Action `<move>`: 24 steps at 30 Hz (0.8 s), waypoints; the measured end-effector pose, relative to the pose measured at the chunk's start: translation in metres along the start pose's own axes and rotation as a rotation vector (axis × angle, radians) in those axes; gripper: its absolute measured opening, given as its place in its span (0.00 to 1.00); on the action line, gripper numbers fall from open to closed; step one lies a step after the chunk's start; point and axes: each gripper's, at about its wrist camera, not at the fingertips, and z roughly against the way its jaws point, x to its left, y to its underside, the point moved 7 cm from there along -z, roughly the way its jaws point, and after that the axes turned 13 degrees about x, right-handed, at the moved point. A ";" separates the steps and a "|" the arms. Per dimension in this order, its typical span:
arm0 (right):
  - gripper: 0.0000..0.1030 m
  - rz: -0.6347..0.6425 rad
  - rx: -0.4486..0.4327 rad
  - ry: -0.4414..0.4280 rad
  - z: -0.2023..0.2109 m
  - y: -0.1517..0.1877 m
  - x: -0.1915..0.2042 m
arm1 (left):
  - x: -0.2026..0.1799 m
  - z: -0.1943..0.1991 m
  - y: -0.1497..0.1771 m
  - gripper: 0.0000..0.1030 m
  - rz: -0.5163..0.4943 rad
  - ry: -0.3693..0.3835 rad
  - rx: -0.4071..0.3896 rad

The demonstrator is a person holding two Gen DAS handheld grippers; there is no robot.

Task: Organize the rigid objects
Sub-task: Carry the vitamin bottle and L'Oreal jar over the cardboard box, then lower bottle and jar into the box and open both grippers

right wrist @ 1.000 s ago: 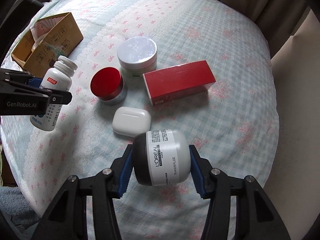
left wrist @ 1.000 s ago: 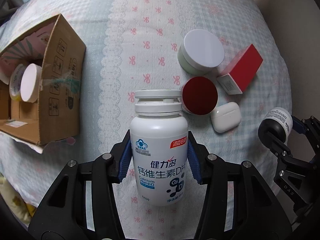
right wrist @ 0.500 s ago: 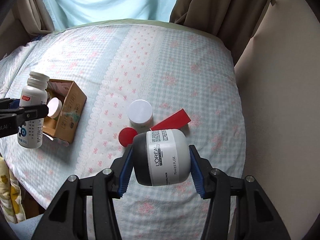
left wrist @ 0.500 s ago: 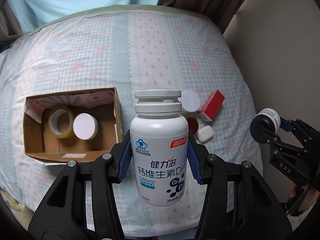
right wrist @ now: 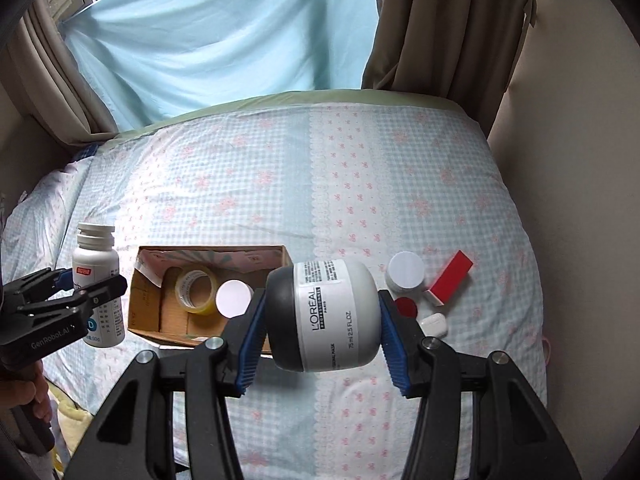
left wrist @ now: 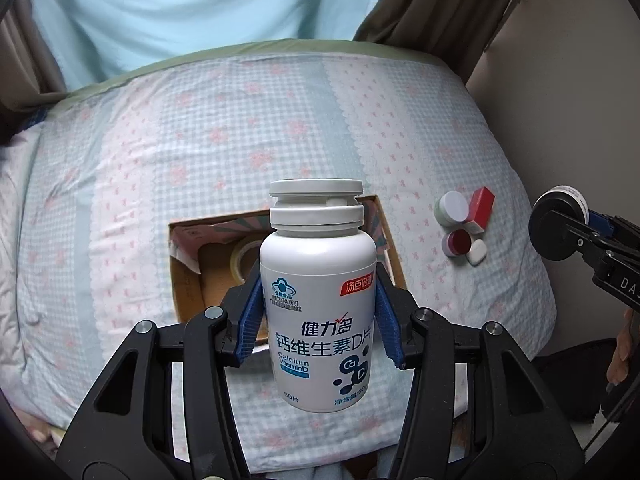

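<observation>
Both grippers loaded above the bed

Left gripper clamps an upright calcium tablet bottle; right gripper clamps a L'Oréal jar sideways, both seemingly above the cardboard box.

Both views look steeply down from high above the bed, each along its own gripper's fingers. Left wrist view: left gripper fills the lower frame, its white bottle very near the lens; cardboard box sits directly behind the bottle, well below. Right gripper shows at the right edge. Right wrist view: right gripper and its dark jar close to the lens, box left of centre, left gripper at the left edge. Shared ground: the box, the bedspread, the curtains beyond, and the small cluster with the red carton.
</observation>
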 end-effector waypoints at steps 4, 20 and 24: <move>0.47 0.003 0.022 -0.022 -0.014 -0.008 0.053 | 0.044 -0.018 0.006 0.45 0.010 -0.005 0.035; 0.47 -0.054 0.237 -0.036 -0.177 0.006 0.138 | 0.124 -0.148 0.014 0.45 0.006 -0.015 0.177; 0.47 -0.055 0.279 -0.027 -0.212 0.017 0.139 | 0.127 -0.176 0.019 0.45 -0.009 -0.033 0.204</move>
